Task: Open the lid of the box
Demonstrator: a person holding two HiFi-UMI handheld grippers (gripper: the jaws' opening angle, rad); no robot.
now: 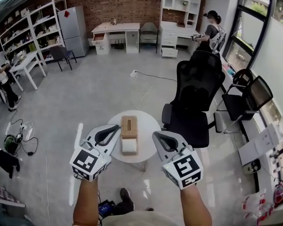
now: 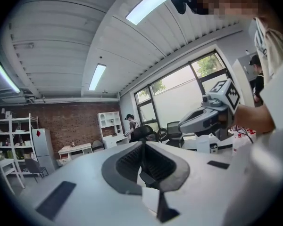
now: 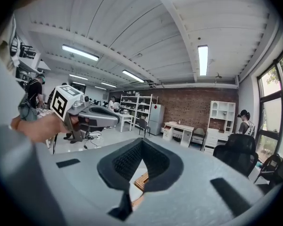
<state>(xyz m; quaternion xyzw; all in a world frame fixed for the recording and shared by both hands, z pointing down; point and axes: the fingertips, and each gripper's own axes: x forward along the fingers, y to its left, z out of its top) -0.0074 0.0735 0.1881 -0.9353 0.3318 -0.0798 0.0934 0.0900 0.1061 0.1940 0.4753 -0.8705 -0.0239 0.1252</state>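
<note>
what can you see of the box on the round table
The box is a long, narrow rectangular block. It lies flat near the middle of the round white table, with its long side running away from the person. Its far part looks tan, like wood or woven cane, and its near end is white. It looks closed, but no seam or hinge can be made out. Only the table touches it. The right gripper view shows a sliver of its tan edge and white part.
</note>
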